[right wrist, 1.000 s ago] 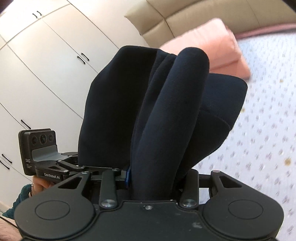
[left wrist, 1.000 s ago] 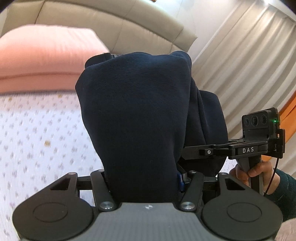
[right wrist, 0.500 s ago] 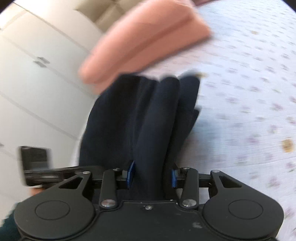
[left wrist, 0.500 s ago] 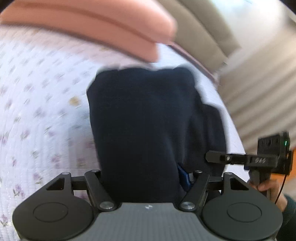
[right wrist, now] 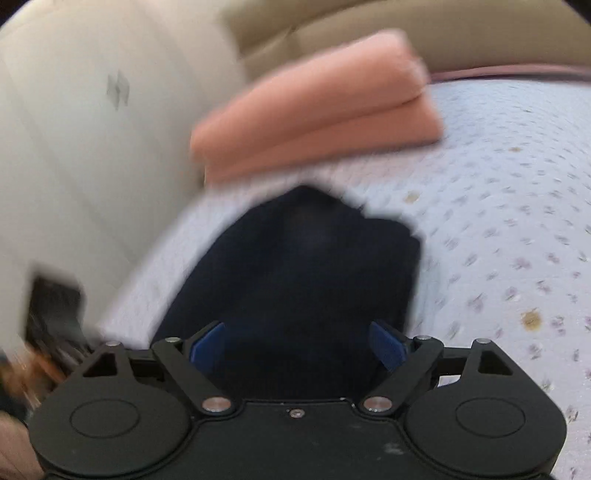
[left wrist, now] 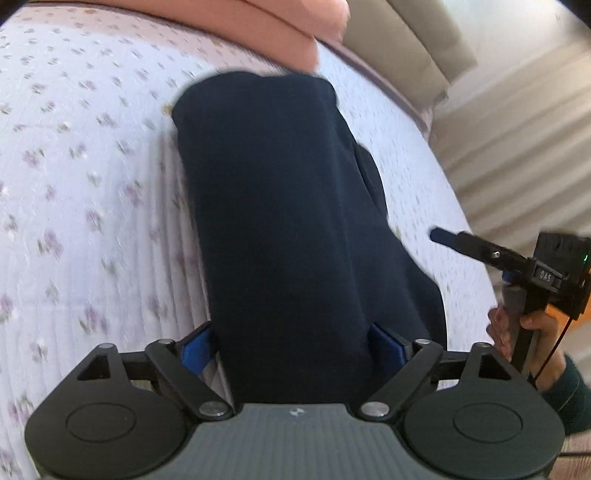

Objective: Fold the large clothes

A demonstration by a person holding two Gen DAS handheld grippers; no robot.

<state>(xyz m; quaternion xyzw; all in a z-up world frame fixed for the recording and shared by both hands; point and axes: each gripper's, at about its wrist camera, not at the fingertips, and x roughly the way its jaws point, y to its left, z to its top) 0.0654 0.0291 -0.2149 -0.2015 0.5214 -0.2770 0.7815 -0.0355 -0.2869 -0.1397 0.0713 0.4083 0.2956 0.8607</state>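
Floral-sheeted bed [left wrist: 92, 184], pink folded blanket [right wrist: 317, 110] at twelve o'clock. Navy garment [left wrist: 288, 206] lying centre: soft, limp, thick; best pinched at near hem corners. Left hand-held gripper [left wrist: 295, 341] and right hand-held gripper [right wrist: 297, 341] just opened wide, cloth loose between.

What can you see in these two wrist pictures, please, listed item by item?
garment: one, navy, lying folded on the bedspread, its near end between both claws' spread blue pads.
blanket: one, salmon pink, folded, at the bed's far end.
bedspread: one, pale lilac with small flowers, covering the bed.
headboard: one, beige, padded, behind the blanket.
curtain: one, cream, right of the bed.
wardrobe: white, blurred, left.
left claw: black, just opened.
right claw: black, just opened.
hand: one, gripping the right claw's handle.
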